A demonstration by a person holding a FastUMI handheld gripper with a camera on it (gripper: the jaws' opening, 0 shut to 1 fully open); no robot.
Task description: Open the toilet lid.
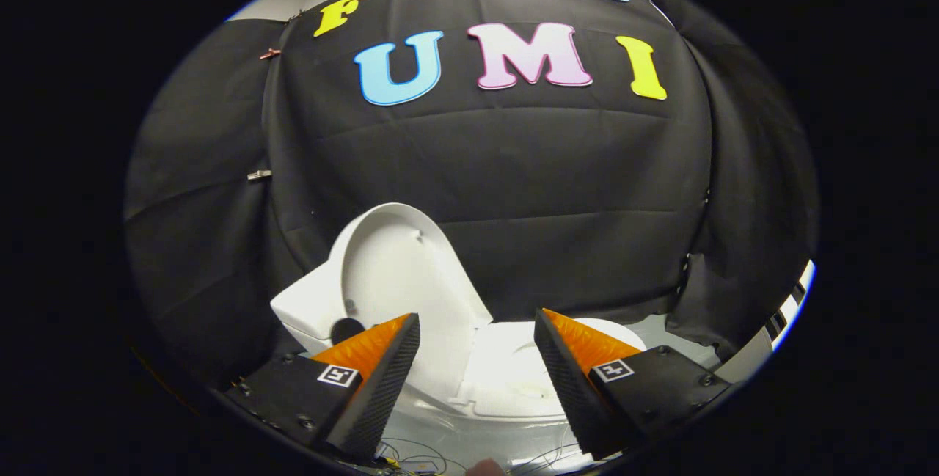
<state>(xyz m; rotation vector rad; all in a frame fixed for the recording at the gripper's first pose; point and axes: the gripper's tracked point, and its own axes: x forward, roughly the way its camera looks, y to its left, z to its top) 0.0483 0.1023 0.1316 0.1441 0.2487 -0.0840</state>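
**Toilet lid stands raised, jaws spread wide with nothing between them**

Toilet lid (pixel 392 271) is up: its pale, rounded inner face leans back and to the left, rising just beyond the left finger (pixel 381 381) and partly hidden by that finger at its lower edge. A small nub shows near the top of its inner face. Behind the lid sits the white tank (pixel 301 311), with a dark round spot low on it beside the left finger's tip.

The gripper (pixel 477 329) has its jaws released, the two fingers well apart and touching nothing. The right finger (pixel 565 381) stands in front of the toilet's right side. Between the two fingers lies the white seat (pixel 506 377), flat and uncovered, with the bowl's rim (pixel 623 337) curving away past the right finger's tip.

Each finger carries a small square marker (pixel 338 375) on its dark mount. Thin wires (pixel 411 454) trail over the pale surface below the seat, close to the camera, and what looks like a fingertip (pixel 484 469) shows between the mounts.

The booth's black cloth wall (pixel 550 190) hangs behind the toilet, pinned with a clip (pixel 258 175) at a left-hand seam. A strip of pale floor (pixel 675 337) shows to the right of the bowl.
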